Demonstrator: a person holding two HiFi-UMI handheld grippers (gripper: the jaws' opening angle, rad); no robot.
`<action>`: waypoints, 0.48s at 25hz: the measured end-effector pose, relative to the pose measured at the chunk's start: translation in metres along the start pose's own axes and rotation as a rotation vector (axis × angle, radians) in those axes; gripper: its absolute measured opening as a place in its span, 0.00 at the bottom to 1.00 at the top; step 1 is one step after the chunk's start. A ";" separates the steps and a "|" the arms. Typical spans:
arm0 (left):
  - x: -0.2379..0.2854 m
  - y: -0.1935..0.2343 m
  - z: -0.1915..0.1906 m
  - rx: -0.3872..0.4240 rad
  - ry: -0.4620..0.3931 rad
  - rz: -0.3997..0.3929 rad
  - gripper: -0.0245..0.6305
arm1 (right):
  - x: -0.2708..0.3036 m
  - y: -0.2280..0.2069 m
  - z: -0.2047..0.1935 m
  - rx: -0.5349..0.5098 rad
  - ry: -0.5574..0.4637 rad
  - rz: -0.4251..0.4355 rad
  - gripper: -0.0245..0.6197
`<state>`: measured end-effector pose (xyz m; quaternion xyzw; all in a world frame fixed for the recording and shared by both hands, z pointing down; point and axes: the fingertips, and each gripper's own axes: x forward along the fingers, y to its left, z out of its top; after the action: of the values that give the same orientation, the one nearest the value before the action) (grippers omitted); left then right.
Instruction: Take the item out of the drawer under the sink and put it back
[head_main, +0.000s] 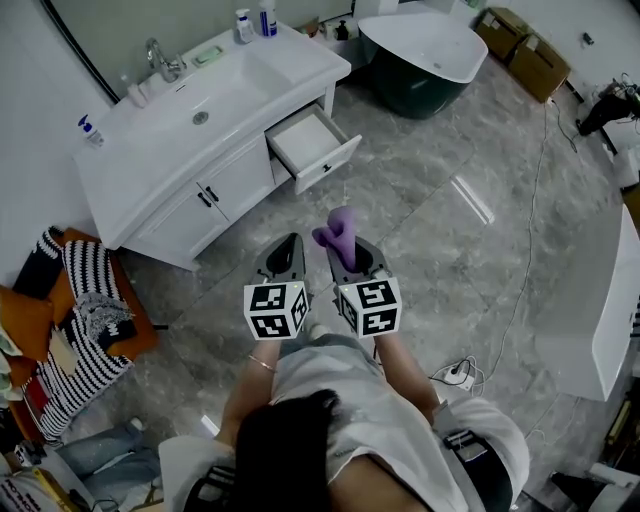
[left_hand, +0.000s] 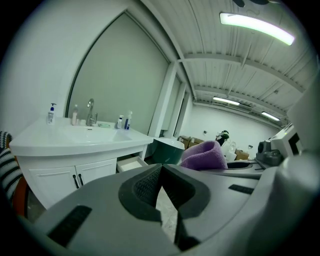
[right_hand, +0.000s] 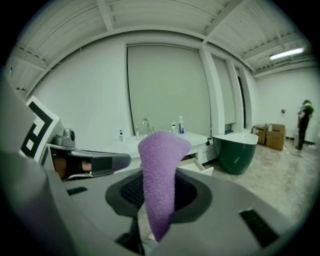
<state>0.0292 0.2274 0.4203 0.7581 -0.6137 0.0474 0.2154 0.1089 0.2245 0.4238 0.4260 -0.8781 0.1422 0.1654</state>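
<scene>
You stand on a grey stone floor (head_main: 440, 200). At your 11 o'clock a white sink cabinet (head_main: 180, 195) stands on it, with one drawer (head_main: 312, 147) pulled out. On the cabinet's top (head_main: 285, 60) are two bottles (head_main: 255, 22) at the right end, a tap (head_main: 165, 62) behind the basin and a small bottle (head_main: 88, 130) at the left end. A green bathtub (head_main: 425, 50) sits just past 12 o'clock, with brown boxes (head_main: 520, 48) at 1 o'clock. A chair with striped cloth (head_main: 85, 300) is at 9 o'clock and a plug strip (head_main: 458, 375) at 3 o'clock.
</scene>
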 end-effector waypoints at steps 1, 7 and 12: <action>0.005 0.002 0.001 0.002 0.000 -0.005 0.04 | 0.006 -0.002 0.002 0.003 -0.002 0.002 0.21; 0.038 0.028 0.019 0.002 -0.002 -0.013 0.04 | 0.046 -0.009 0.021 -0.003 -0.003 -0.008 0.21; 0.068 0.054 0.039 0.006 0.000 -0.029 0.04 | 0.083 -0.016 0.039 0.001 0.001 -0.031 0.21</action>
<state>-0.0134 0.1423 0.4225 0.7676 -0.6025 0.0460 0.2137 0.0666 0.1417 0.4242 0.4394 -0.8713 0.1404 0.1678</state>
